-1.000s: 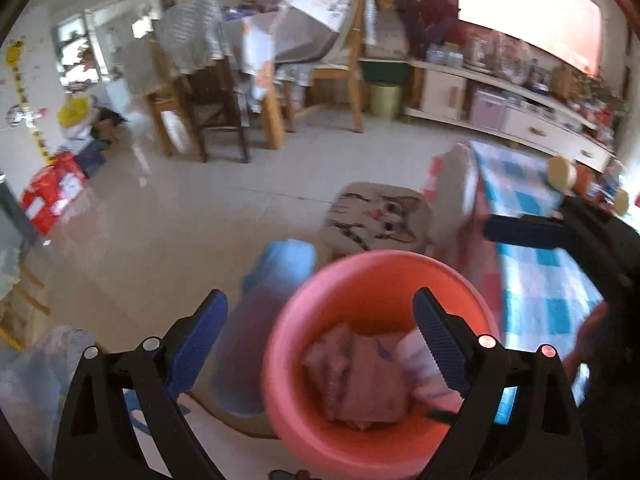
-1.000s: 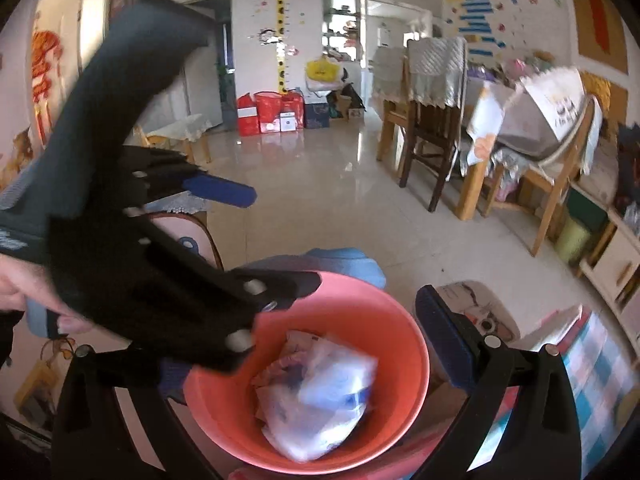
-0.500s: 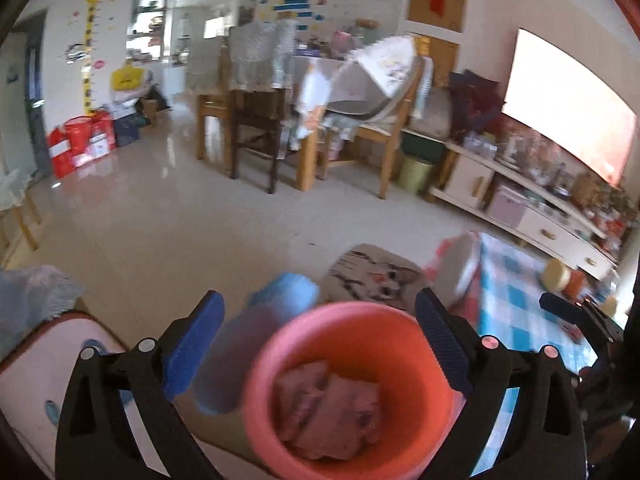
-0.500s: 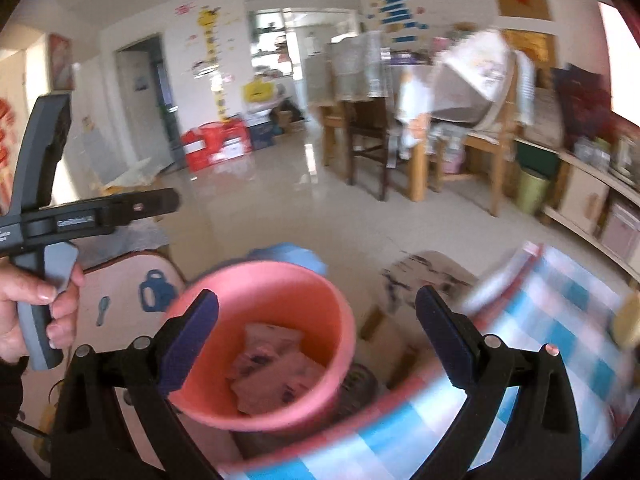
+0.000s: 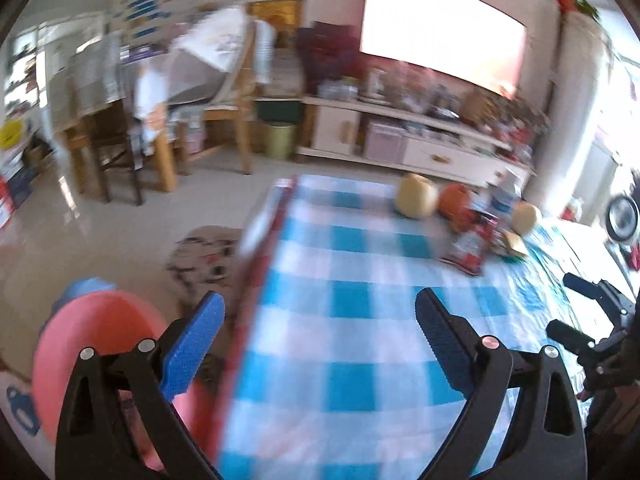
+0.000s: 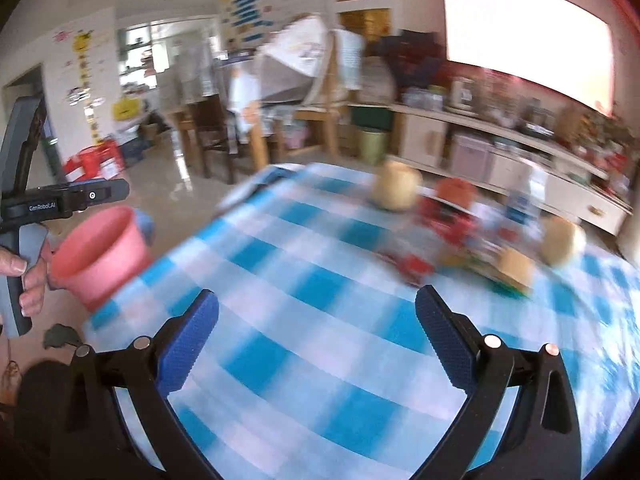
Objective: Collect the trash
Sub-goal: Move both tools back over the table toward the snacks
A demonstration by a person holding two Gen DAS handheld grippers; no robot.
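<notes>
Left wrist view is filled mostly by the worktop (image 5: 352, 292), covered in a smooth blue-and-white checked cloth with a red edge running down its left side. Beside that edge, low on the left, stands the round pink plastic bin (image 5: 92, 344), its contents hidden from this angle. The left gripper (image 5: 320, 344) hangs over the cloth with its jaws spread wide and nothing between them; its ribbed blue pads (image 5: 192, 352) sit on black arms. At the far end of the worktop lies a blurred cluster of trash: a crinkled red wrapper (image 5: 468, 248), with round tan and orange fruit (image 5: 416, 200) and a small bottle (image 5: 506, 196) near it.

Right wrist view shows the same checked worktop (image 6: 320, 320), and the right gripper (image 6: 318, 344) also released, jaws apart and empty above the cloth. The pink bin (image 6: 100, 256) sits off the worktop's left corner, its tapered wall smooth. Just left of it a hand (image 6: 28, 276) grips a black handle (image 6: 60, 200) printed "GenRobot.AI". The red wrapper (image 6: 444, 220) and other litter lie motion-blurred at the far right, too smeared for any label to be read.
</notes>
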